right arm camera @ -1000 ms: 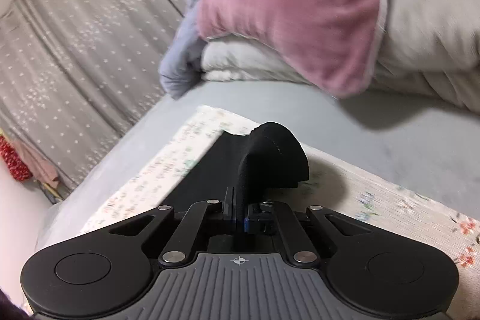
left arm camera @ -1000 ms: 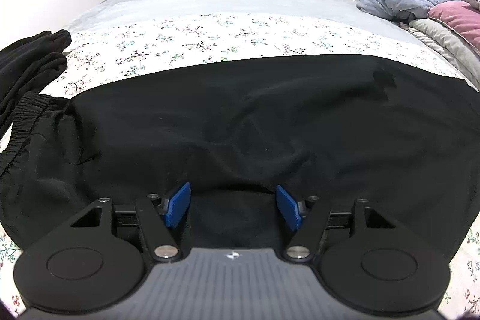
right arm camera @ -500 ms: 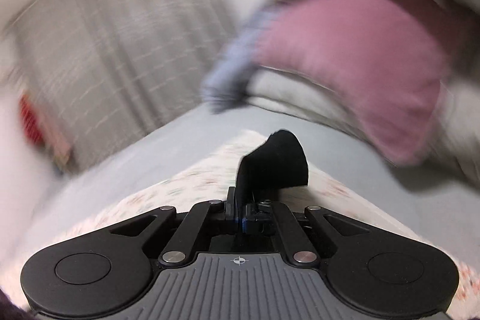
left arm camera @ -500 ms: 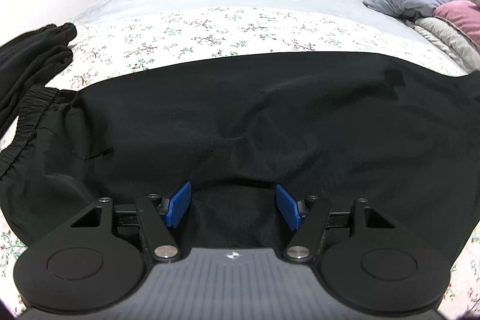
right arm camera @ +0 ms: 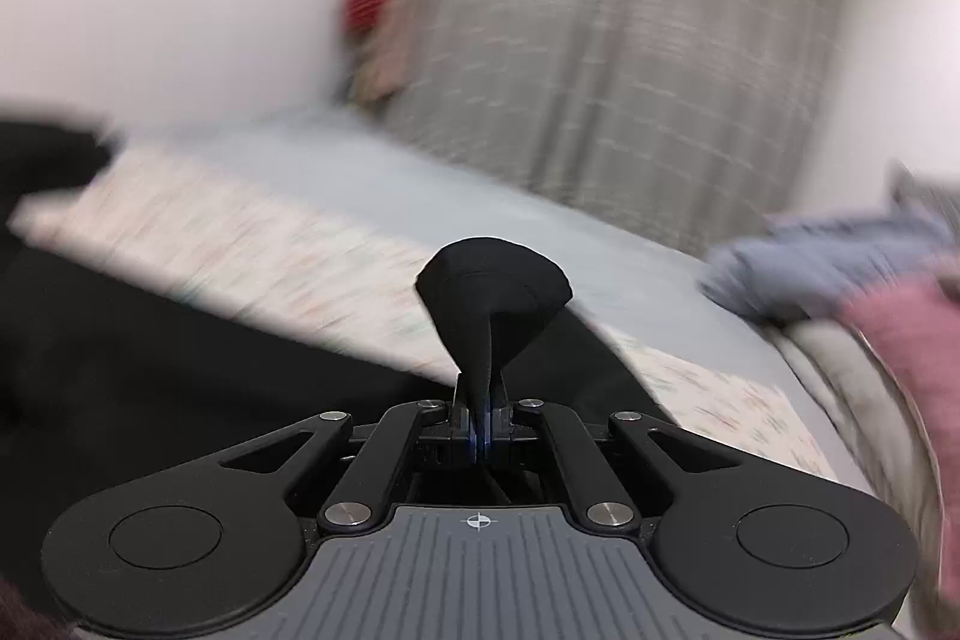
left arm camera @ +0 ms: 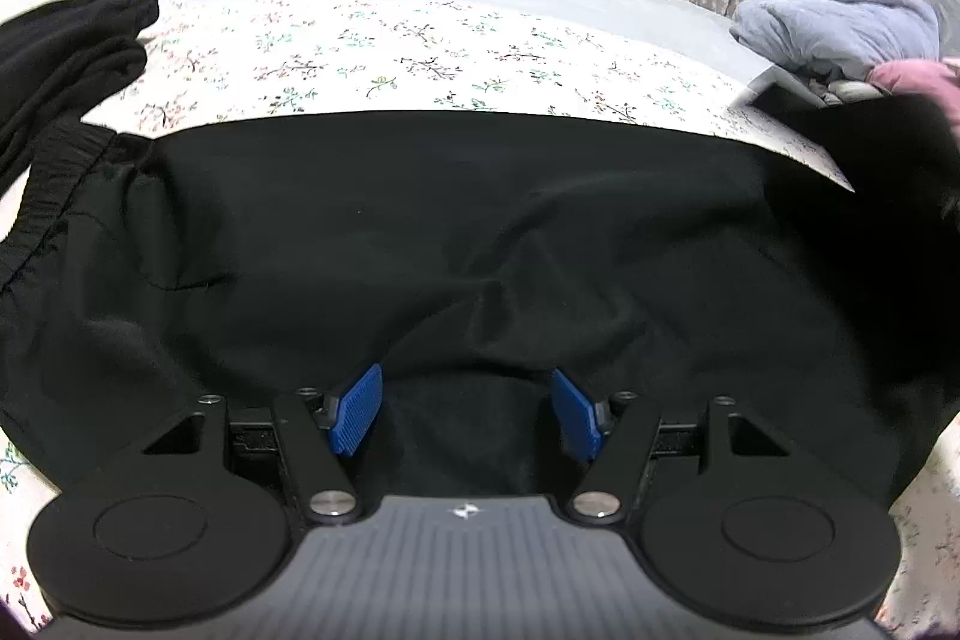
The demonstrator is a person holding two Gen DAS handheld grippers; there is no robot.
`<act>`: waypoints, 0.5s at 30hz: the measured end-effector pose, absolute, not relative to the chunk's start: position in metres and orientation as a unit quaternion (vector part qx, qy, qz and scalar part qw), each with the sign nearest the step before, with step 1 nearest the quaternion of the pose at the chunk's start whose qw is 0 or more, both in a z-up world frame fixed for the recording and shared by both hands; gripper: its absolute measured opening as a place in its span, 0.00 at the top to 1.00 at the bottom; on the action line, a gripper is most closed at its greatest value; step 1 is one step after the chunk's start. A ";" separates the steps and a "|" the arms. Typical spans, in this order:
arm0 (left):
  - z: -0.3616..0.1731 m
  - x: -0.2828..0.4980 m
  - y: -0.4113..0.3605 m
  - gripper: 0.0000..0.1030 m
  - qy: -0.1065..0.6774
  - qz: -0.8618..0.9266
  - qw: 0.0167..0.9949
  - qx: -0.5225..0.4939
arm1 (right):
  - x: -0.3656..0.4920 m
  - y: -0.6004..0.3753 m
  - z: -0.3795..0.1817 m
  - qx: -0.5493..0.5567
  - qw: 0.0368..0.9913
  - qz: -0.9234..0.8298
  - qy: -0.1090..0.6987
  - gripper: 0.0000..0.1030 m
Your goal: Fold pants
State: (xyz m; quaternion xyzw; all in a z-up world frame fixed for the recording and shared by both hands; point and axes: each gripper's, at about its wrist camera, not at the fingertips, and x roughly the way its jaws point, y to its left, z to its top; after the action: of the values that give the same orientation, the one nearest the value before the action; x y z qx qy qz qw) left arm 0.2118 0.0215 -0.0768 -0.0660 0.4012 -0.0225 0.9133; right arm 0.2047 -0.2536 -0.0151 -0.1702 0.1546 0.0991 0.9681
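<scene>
Left wrist view: the black pants [left arm camera: 456, 220] lie spread across the bed [left arm camera: 420, 40] along its near edge, and the left hand-held gripper [left arm camera: 465, 409] hovers over them, jaws wide, gripping nothing. Right wrist view, blurred: the right hand-held gripper [right arm camera: 480, 415] is clamped on a lifted fold of the pants [right arm camera: 492, 298].

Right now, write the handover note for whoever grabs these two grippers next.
Left gripper: open, blue pads apart, hovering low over the middle of the black pants, gripping nothing.
Right gripper: shut on a pinched end of the pants' fabric, lifted off the bed; the view is blurred by motion.
Pants: spread across the floral sheet, elastic waistband at the left of the left wrist view. Another dark garment lies beyond the waistband.
Done: one end picked up.
Left: probably carry that end over toward the waistband, lay it down, smooth, then fold again.
</scene>
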 end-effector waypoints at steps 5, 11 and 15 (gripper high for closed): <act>-0.077 0.209 0.021 0.25 0.401 -0.032 0.914 -0.057 | 0.178 -0.190 -0.064 -0.300 0.916 0.157 0.217 0.97; -0.075 0.209 0.022 0.25 0.408 -0.049 0.909 -0.065 | 0.144 -0.181 -0.070 -0.344 0.877 0.246 0.230 0.55; -0.075 0.212 0.026 0.25 0.412 -0.051 0.906 -0.079 | 0.139 -0.210 -0.033 -0.229 0.891 0.326 0.217 0.23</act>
State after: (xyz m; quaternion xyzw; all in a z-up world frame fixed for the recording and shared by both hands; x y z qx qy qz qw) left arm 0.2116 0.0256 -0.0750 -0.0792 0.4117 -0.0509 0.9065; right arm 0.1390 -0.2102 -0.0331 -0.2287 0.2165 0.3259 0.8914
